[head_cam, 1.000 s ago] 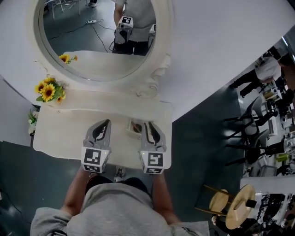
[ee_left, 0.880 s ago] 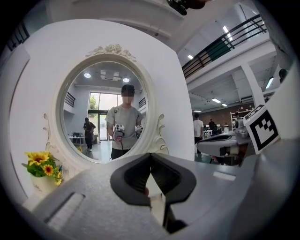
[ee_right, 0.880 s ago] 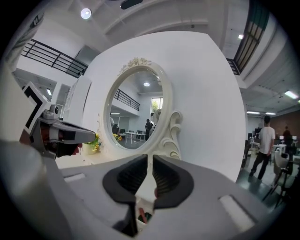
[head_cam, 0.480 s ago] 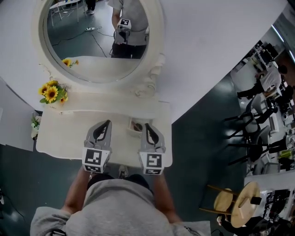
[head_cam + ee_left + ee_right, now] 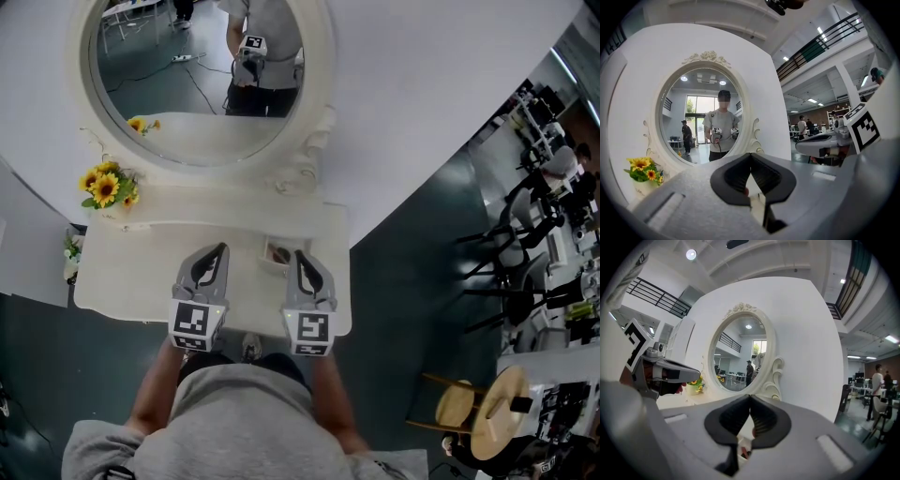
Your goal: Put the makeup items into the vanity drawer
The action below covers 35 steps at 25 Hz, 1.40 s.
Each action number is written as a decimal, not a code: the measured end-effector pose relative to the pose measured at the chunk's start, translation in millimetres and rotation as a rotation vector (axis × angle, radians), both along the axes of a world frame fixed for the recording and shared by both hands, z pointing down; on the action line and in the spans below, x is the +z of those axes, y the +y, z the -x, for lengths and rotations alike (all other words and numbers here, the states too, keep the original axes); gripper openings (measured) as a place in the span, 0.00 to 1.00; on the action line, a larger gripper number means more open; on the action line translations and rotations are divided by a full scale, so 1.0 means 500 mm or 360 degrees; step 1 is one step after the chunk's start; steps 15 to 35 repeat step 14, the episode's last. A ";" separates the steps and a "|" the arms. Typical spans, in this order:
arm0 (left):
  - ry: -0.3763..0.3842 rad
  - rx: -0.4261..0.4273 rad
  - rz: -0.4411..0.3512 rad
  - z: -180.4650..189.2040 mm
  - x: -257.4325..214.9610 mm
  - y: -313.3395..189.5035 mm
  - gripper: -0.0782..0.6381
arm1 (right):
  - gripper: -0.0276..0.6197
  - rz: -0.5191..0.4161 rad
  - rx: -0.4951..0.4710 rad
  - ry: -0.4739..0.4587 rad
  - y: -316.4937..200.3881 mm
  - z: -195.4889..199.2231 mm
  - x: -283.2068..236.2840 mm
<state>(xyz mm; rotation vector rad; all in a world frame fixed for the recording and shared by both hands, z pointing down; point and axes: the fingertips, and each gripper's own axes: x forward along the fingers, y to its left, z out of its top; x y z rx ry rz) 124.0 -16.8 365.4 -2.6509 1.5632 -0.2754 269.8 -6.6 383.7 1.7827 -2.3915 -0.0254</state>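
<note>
A small open box of makeup items (image 5: 276, 254) sits on the white vanity table (image 5: 122, 272), near its right side. My right gripper (image 5: 299, 253) hovers just right of the box with its jaws shut and nothing seen between them; in the right gripper view its tips (image 5: 750, 397) meet. My left gripper (image 5: 220, 247) hangs over the tabletop left of the box, also shut and empty, with its tips (image 5: 750, 155) touching. No drawer shows in any view.
An oval mirror (image 5: 192, 75) in a carved white frame rises behind the table and reflects the person. A pot of sunflowers (image 5: 105, 187) stands at the back left. A dark floor drops off right of the table, with a round wooden stool (image 5: 487, 412) further off.
The right gripper's fingers look narrower than a second ago. Both grippers stay over the table's front. The head view has shifted slightly.
</note>
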 end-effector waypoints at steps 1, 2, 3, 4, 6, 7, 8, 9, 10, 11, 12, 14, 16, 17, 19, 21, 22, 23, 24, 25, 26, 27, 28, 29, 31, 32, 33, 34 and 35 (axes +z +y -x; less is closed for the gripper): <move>0.0001 0.0002 0.0001 0.001 -0.003 -0.002 0.12 | 0.05 0.0002 0.0001 0.0003 -0.002 0.002 -0.002; 0.0002 0.0005 0.0002 0.002 -0.005 -0.004 0.12 | 0.05 0.0004 0.0003 0.0005 -0.003 0.003 -0.004; 0.0004 0.0006 0.0003 0.002 -0.004 -0.005 0.12 | 0.05 0.0005 0.0005 0.0006 -0.003 0.003 -0.003; 0.0006 0.0007 0.0003 0.001 -0.002 -0.004 0.12 | 0.05 0.0005 0.0007 0.0006 -0.002 0.002 0.000; 0.0009 0.0005 0.0003 0.000 0.004 0.000 0.12 | 0.05 0.0004 0.0007 0.0008 0.001 0.001 0.004; 0.0010 0.0004 0.0003 0.000 0.004 0.001 0.12 | 0.05 0.0003 0.0007 0.0009 0.002 0.001 0.004; 0.0010 0.0004 0.0002 0.002 0.003 0.000 0.12 | 0.05 0.0002 0.0006 0.0010 0.002 0.003 0.003; 0.0011 0.0005 0.0002 0.004 0.001 -0.001 0.12 | 0.05 0.0002 0.0005 0.0010 0.001 0.005 0.001; 0.0012 0.0006 0.0002 0.005 -0.002 -0.002 0.12 | 0.05 0.0002 0.0004 0.0010 0.001 0.007 -0.001; 0.0014 0.0006 0.0002 0.006 -0.003 -0.001 0.12 | 0.05 0.0002 0.0005 0.0011 0.002 0.008 -0.002; 0.0016 0.0006 0.0003 0.005 -0.003 0.001 0.12 | 0.05 0.0003 0.0005 0.0013 0.004 0.007 -0.002; 0.0019 0.0006 0.0004 0.001 -0.001 0.006 0.12 | 0.05 0.0004 0.0007 0.0018 0.010 0.003 0.001; 0.0019 0.0006 0.0004 0.001 -0.001 0.006 0.12 | 0.05 0.0004 0.0007 0.0018 0.010 0.003 0.001; 0.0019 0.0006 0.0004 0.001 -0.001 0.006 0.12 | 0.05 0.0004 0.0007 0.0018 0.010 0.003 0.001; 0.0019 0.0006 0.0004 0.001 -0.001 0.006 0.12 | 0.05 0.0004 0.0007 0.0018 0.010 0.003 0.001; 0.0019 0.0006 0.0004 0.001 -0.001 0.006 0.12 | 0.05 0.0004 0.0007 0.0018 0.010 0.003 0.001; 0.0019 0.0006 0.0004 0.001 -0.001 0.006 0.12 | 0.05 0.0004 0.0007 0.0018 0.010 0.003 0.001; 0.0019 0.0006 0.0004 0.001 -0.001 0.006 0.12 | 0.05 0.0004 0.0007 0.0018 0.010 0.003 0.001; 0.0019 0.0006 0.0004 0.001 -0.001 0.006 0.12 | 0.05 0.0004 0.0007 0.0018 0.010 0.003 0.001; 0.0019 0.0006 0.0004 0.001 -0.001 0.006 0.12 | 0.05 0.0004 0.0007 0.0018 0.010 0.003 0.001; 0.0019 0.0006 0.0004 0.001 -0.001 0.006 0.12 | 0.05 0.0004 0.0007 0.0018 0.010 0.003 0.001; 0.0019 0.0006 0.0004 0.001 -0.001 0.006 0.12 | 0.05 0.0004 0.0007 0.0018 0.010 0.003 0.001; 0.0019 0.0006 0.0004 0.001 -0.001 0.006 0.12 | 0.05 0.0004 0.0007 0.0018 0.010 0.003 0.001; 0.0019 0.0006 0.0004 0.001 -0.001 0.006 0.12 | 0.05 0.0004 0.0007 0.0018 0.010 0.003 0.001; 0.0019 0.0006 0.0004 0.001 -0.001 0.006 0.12 | 0.05 0.0004 0.0007 0.0018 0.010 0.003 0.001; 0.0019 0.0006 0.0004 0.001 -0.001 0.006 0.12 | 0.05 0.0004 0.0007 0.0018 0.010 0.003 0.001; 0.0019 0.0006 0.0004 0.001 -0.001 0.006 0.12 | 0.05 0.0004 0.0007 0.0018 0.010 0.003 0.001; 0.0019 0.0006 0.0004 0.001 -0.001 0.006 0.12 | 0.05 0.0004 0.0007 0.0018 0.010 0.003 0.001; 0.0019 0.0006 0.0004 0.001 -0.001 0.006 0.12 | 0.05 0.0004 0.0007 0.0018 0.010 0.003 0.001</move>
